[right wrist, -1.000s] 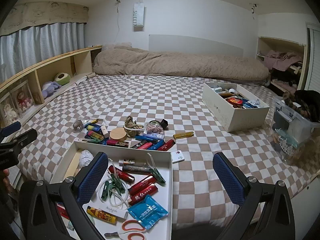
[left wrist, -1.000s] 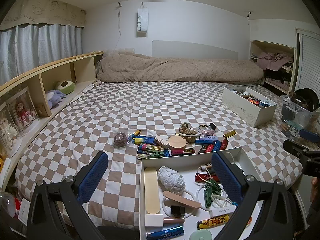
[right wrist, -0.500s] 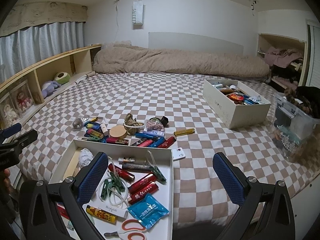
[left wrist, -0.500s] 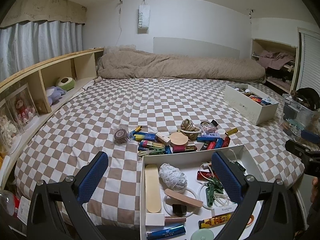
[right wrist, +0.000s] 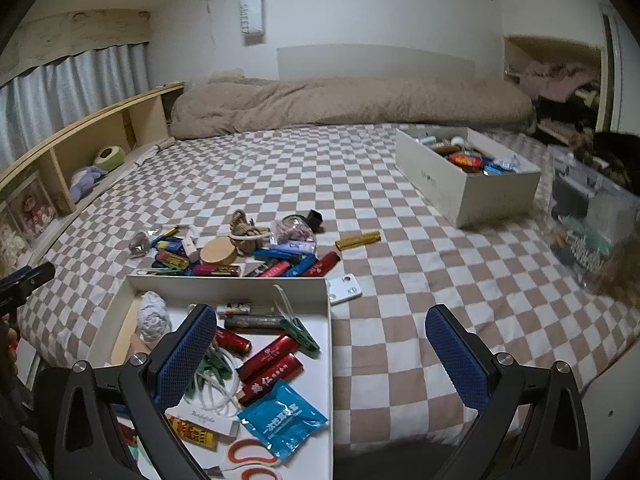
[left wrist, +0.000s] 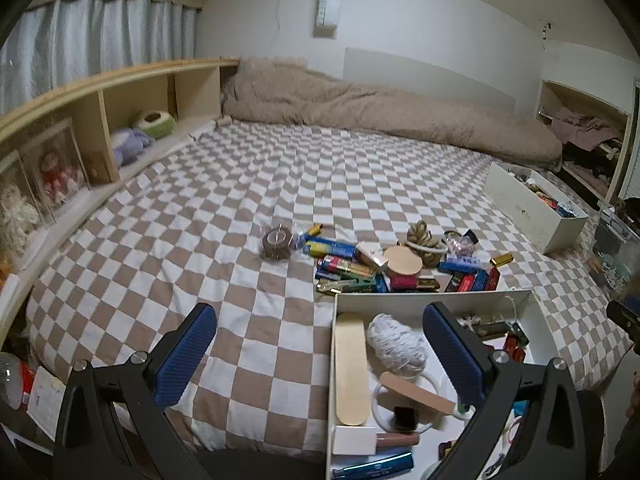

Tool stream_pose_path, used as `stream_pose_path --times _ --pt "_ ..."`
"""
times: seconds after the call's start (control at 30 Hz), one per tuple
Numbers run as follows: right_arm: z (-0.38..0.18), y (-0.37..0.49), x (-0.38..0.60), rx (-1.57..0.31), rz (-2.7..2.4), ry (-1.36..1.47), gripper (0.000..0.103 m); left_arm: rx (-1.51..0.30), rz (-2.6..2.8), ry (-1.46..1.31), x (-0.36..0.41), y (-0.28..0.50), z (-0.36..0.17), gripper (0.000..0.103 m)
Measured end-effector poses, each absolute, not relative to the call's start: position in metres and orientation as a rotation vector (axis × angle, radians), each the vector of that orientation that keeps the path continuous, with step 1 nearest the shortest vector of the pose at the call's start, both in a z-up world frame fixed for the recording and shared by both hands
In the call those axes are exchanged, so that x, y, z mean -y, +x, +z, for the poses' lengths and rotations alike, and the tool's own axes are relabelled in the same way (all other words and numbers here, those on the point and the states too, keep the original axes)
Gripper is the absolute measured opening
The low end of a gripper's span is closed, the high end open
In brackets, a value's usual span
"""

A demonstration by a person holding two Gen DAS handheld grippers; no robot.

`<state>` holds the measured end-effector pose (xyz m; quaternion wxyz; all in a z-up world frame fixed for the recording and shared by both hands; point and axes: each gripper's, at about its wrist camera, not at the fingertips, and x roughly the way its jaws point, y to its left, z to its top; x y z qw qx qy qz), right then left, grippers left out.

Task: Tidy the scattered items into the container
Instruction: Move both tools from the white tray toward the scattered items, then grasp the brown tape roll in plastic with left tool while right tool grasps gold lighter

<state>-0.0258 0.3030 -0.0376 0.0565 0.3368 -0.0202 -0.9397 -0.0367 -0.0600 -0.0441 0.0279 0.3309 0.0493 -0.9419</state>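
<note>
A white open box [left wrist: 416, 295] [right wrist: 224, 280] sits at the bed's near edge, holding a yarn ball [left wrist: 394, 344], a wooden strip, red tubes [right wrist: 269, 364], clips and a blue packet. Beyond its far wall lies a pile of scattered items: a wooden disc [left wrist: 402, 261] [right wrist: 218, 251], a rope knot [right wrist: 244, 226], pens and tubes, a gold bar [right wrist: 357, 240], a brown wheel [left wrist: 276, 242] and a white tag [right wrist: 345, 289]. My left gripper [left wrist: 320, 356] is open and empty, over the box's left edge. My right gripper [right wrist: 322, 356] is open and empty, over the box's right edge.
A second white box [right wrist: 460, 184] full of items stands at the far right of the checkered bed. A clear plastic bin [right wrist: 592, 204] is at the right edge. A rolled beige duvet [right wrist: 348, 104] lies at the back, and a wooden shelf [left wrist: 100, 120] runs along the left.
Both grippers have tilted and moved closer over the bed, so the pile and box look larger. No item has moved. Both grippers stay open.
</note>
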Motion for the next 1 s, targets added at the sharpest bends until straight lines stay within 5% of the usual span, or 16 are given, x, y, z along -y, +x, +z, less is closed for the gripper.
stream_pose_path --times 0.67,1.0 --pt "-0.090 -0.065 -0.351 0.370 -2.807 1.146 0.103 -0.018 -2.861 1.289 0.093 -0.169 -0.096 0.103" --pt "-0.092 -0.079 -0.355 0.315 -2.838 1.107 0.103 -0.041 -2.803 1.338 0.105 -0.234 -0.135 0.103"
